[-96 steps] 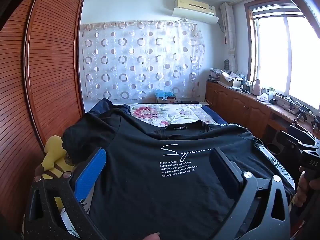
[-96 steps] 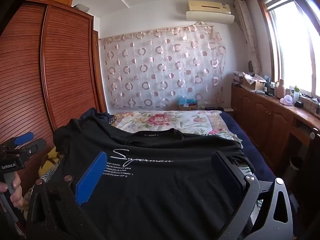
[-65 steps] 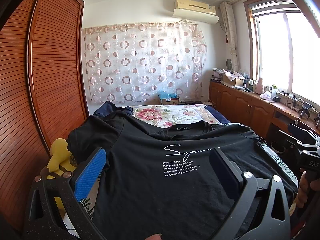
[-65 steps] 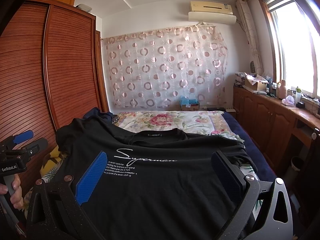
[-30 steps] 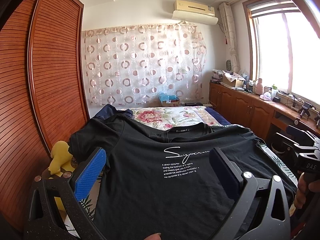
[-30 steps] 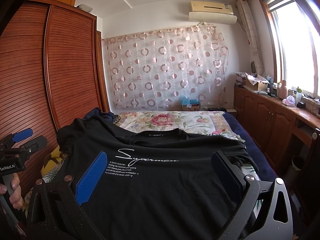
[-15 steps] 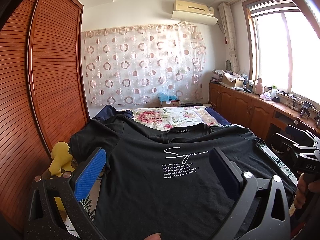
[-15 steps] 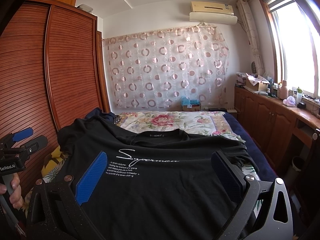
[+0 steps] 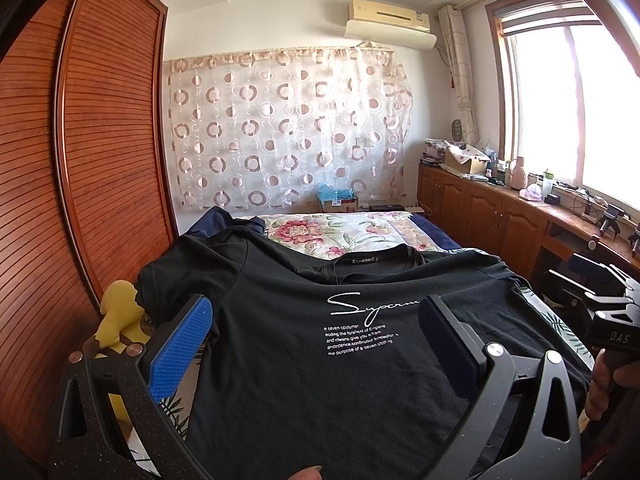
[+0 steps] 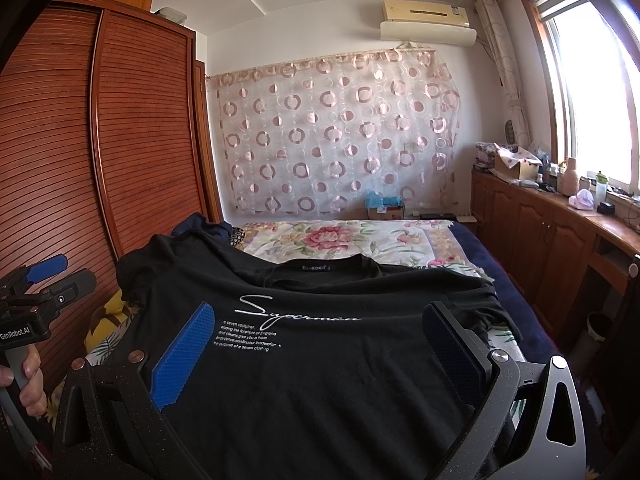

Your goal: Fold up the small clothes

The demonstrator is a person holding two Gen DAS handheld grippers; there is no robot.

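A black T-shirt (image 9: 344, 344) with white script print lies spread flat, front up, collar away from me, on the bed; it also shows in the right wrist view (image 10: 320, 352). My left gripper (image 9: 316, 320) is open and empty, its fingers hovering above the shirt's lower left part. My right gripper (image 10: 320, 320) is open and empty above the shirt's lower right part. Each gripper's body shows at the edge of the other's view. The near hem is hidden below the grippers.
A floral bedsheet (image 9: 340, 236) covers the bed beyond the shirt. A yellow plush toy (image 9: 118, 312) lies by the wooden wardrobe (image 9: 80, 184) at left. Low wooden cabinets (image 10: 552, 224) with clutter run along the right under the window. Dark clothes (image 10: 204, 228) lie at far left.
Both grippers have stayed open over the shirt, rising and tilting up only slightly. The shirt has not moved.
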